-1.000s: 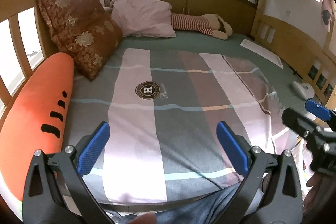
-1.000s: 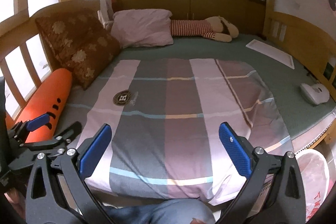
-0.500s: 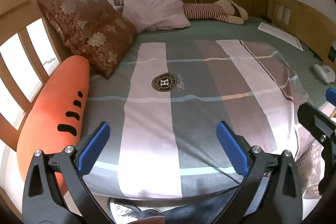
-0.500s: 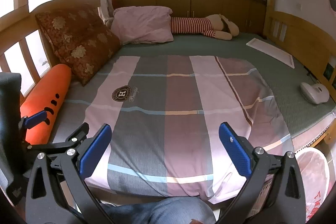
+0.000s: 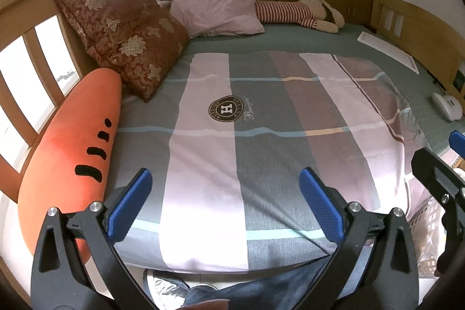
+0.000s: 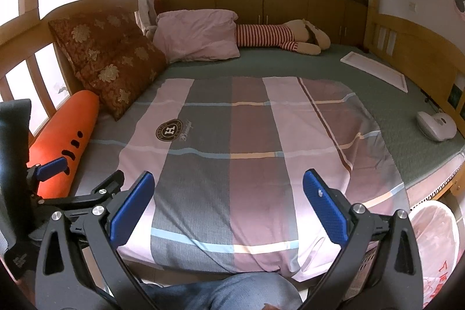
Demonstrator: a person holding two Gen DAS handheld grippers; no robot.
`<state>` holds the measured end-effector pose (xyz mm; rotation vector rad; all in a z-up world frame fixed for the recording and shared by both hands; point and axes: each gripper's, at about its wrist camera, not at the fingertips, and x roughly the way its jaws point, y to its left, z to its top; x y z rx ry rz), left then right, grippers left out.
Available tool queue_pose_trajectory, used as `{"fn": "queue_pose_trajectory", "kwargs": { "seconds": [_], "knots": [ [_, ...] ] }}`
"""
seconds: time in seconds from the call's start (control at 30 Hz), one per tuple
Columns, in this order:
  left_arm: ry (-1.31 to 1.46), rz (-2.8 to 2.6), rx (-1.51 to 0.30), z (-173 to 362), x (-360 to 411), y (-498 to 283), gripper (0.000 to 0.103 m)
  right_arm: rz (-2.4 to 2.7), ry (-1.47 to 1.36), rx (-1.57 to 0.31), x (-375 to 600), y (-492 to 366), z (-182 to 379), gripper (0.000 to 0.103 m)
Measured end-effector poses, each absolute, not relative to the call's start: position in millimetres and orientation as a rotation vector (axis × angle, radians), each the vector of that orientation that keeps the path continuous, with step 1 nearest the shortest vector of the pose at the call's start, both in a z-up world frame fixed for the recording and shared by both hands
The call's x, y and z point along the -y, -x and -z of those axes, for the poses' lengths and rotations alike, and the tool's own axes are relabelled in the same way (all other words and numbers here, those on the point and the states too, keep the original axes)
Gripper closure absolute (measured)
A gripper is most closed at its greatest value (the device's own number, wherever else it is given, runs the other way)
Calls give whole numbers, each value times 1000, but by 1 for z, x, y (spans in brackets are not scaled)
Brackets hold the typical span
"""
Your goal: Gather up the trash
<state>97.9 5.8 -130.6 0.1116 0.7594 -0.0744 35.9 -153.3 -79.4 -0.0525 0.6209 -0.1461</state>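
The left gripper hung over the near edge of the bed with its two fingers spread wide and nothing between them; the pads were blue, ribbed rubber on black angular arms studded with silver bolts. The right gripper stood the same way, fingers wide apart and empty, beside it.

Under both lay a striped blanket, soft woven cloth in pink, grey and mauve bands, its long axis running away from the cameras, with a round dark emblem bearing an H. It was spread on a green quilted mattress cover. To the left a plush orange carrot cushion lay lengthwise along the slatted wooden rail, its tapered end cut off behind the left gripper's arm. Farther back leaned a brown floral cushion, then a crumpled pink pillow and a long soft toy in a red-striped shirt lying crosswise.

A white bin lined with a thin pink bag stood on the floor at the bed's near right corner, partly hidden by the right gripper's arm; its contents could not be made out. No loose trash was clearly distinguishable on the bed. A small white rounded device sat near the right rail.
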Motion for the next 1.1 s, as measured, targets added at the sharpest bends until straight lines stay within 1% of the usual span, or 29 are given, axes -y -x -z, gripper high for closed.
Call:
{"fn": "queue_pose_trajectory", "kwargs": {
  "seconds": [1.1],
  "knots": [
    [-104, 82, -770, 130, -9, -99, 3, 173, 44, -642, 158, -41, 91, 3]
  ]
}}
